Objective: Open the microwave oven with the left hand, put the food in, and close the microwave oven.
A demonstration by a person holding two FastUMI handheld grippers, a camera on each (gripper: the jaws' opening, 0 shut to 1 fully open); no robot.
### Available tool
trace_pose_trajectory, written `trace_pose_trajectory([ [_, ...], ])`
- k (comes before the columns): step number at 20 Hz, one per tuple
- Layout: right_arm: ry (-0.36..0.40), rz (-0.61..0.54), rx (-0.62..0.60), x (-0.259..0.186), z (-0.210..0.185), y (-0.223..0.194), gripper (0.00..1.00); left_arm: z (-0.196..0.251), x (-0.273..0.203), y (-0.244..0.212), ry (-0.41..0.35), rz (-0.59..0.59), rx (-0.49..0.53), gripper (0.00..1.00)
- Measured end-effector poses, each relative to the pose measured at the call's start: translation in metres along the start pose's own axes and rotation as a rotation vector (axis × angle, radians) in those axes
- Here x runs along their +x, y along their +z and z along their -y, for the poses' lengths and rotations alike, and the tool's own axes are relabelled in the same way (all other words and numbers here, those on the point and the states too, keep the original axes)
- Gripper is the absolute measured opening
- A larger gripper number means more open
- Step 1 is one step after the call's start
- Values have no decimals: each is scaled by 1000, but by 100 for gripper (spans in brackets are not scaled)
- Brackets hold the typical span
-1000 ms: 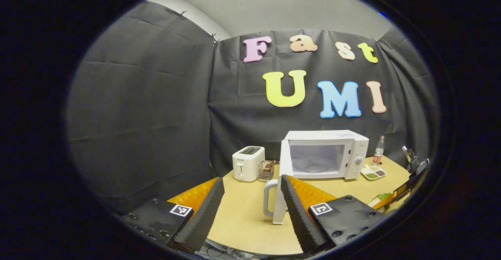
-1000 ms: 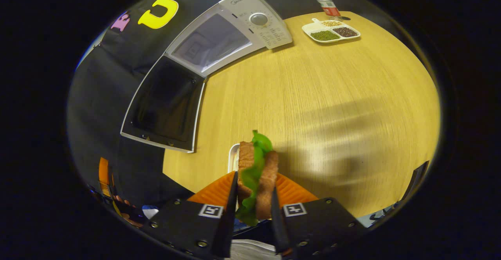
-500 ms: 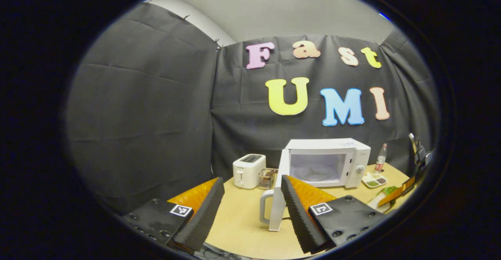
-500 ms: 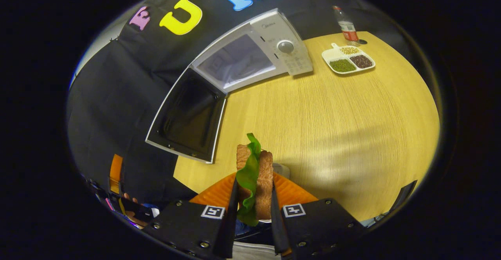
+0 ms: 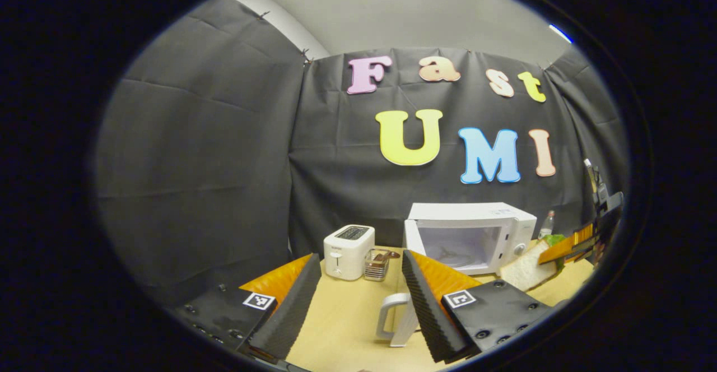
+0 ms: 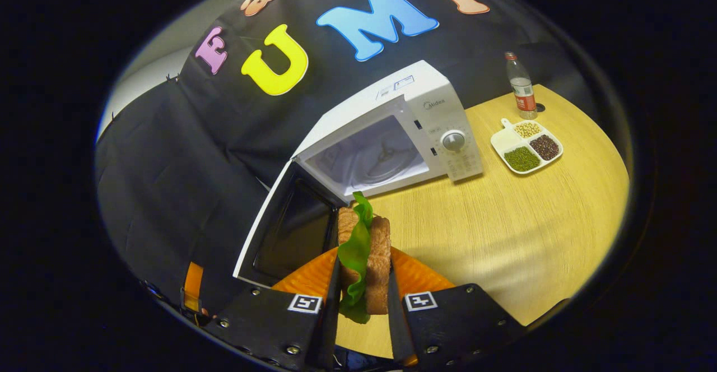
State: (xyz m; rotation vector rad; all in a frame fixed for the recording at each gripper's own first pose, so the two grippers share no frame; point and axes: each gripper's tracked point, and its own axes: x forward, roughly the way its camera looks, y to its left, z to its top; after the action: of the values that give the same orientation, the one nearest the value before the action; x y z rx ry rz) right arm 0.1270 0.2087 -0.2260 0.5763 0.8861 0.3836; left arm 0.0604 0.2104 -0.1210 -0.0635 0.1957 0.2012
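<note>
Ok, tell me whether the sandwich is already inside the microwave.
No, the sandwich is clamped between the right gripper's fingers, outside the open microwave.

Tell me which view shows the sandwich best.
The right gripper view: the sandwich sits close up between that hand-held gripper's fingers, bread and lettuce plain. The left gripper view shows it small and far off near the microwave oven.

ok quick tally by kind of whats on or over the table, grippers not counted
Appliances: 2, microwave oven and toaster
Food: 2, sandwich and divided snack tray
Containers: 2, bottle and small clear box
Total: 6
</note>
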Motion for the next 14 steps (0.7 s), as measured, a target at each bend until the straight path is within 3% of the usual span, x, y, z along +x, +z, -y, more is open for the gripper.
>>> trace_pose_trajectory([
  [7, -9, 121, 33, 72, -20, 35, 39, -35, 40, -8, -4, -22, 1, 94],
  [14, -56, 242, 33, 143, -14, 66, 39, -62, 67, -25, 1, -65, 4, 93],
])
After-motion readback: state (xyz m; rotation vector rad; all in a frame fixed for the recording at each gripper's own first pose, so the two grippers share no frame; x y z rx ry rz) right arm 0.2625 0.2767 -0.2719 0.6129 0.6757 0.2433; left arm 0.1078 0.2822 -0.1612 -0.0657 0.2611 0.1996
